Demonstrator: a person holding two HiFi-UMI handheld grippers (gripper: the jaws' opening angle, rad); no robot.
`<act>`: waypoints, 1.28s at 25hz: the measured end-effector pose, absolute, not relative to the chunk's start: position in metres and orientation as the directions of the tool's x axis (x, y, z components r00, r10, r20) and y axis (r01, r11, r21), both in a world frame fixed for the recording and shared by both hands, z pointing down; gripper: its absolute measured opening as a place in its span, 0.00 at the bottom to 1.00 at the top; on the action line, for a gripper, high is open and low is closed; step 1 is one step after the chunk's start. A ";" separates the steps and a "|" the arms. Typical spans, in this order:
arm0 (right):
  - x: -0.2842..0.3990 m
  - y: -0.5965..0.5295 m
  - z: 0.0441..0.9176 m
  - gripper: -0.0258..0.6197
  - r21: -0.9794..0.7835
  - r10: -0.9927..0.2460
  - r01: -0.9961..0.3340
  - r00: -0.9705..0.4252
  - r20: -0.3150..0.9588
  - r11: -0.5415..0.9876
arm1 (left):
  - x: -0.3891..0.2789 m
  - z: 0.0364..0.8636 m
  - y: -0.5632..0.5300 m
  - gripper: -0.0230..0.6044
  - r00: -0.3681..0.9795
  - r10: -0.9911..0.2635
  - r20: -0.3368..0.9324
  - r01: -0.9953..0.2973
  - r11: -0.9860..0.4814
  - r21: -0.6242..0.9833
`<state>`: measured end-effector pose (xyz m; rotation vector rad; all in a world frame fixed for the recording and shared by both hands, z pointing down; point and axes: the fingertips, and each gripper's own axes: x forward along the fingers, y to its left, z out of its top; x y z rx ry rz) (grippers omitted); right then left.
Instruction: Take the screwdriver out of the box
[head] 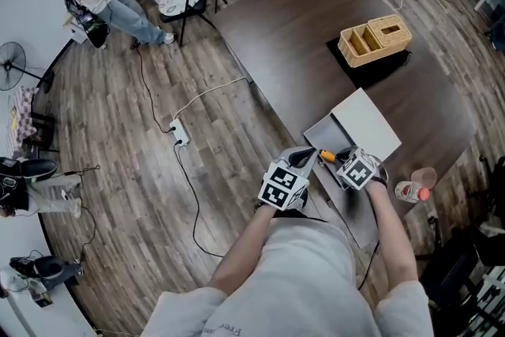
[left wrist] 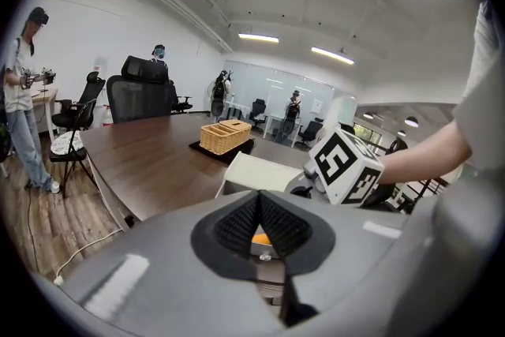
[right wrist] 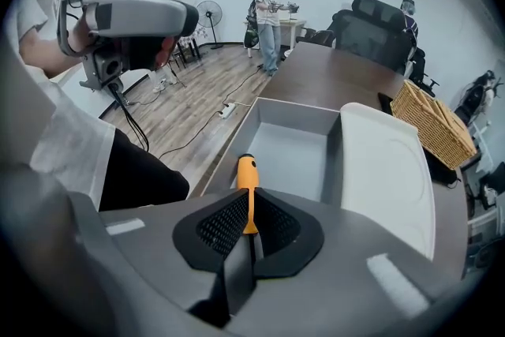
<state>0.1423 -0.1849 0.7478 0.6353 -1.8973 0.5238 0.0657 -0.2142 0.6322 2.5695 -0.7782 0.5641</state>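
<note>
An orange-handled screwdriver [head: 325, 155] [right wrist: 247, 184] sits between the pads of my right gripper [head: 338, 160] [right wrist: 248, 209], which is shut on its handle and points steeply down. The handle's tip hangs over the near left corner of the open grey box [head: 330, 132] [right wrist: 290, 144]. The box's white lid [head: 368, 122] [right wrist: 387, 170] lies open beside it. My left gripper [head: 304, 159] [left wrist: 259, 205] is just left of the right one, with its pads meeting and nothing held. A bit of orange [left wrist: 261, 237] shows behind them. The box's inside looks bare.
A wicker basket [head: 375, 39] [right wrist: 435, 122] [left wrist: 225, 136] stands on a black mat at the far side of the brown table [head: 292, 28]. A bottle [head: 413, 191] stands near the table's right edge. People stand and sit across the room; cables run over the wooden floor.
</note>
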 end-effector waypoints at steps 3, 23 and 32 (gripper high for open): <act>0.141 -0.184 0.753 0.09 -0.087 -0.170 -0.624 -0.340 0.925 0.776 | 0.070 0.631 -0.213 0.12 0.771 -0.423 0.477 -0.583 -0.770 0.259; 0.133 -0.175 0.785 0.21 -0.109 -0.064 -0.590 -0.265 0.962 0.800 | 0.071 0.631 -0.214 0.12 0.765 -0.440 0.470 -0.595 -0.761 0.257; 0.134 -0.178 0.797 0.21 -0.076 -0.074 -0.611 -0.217 0.973 0.788 | 0.074 0.632 -0.208 0.12 0.765 -0.432 0.477 -0.590 -0.767 0.253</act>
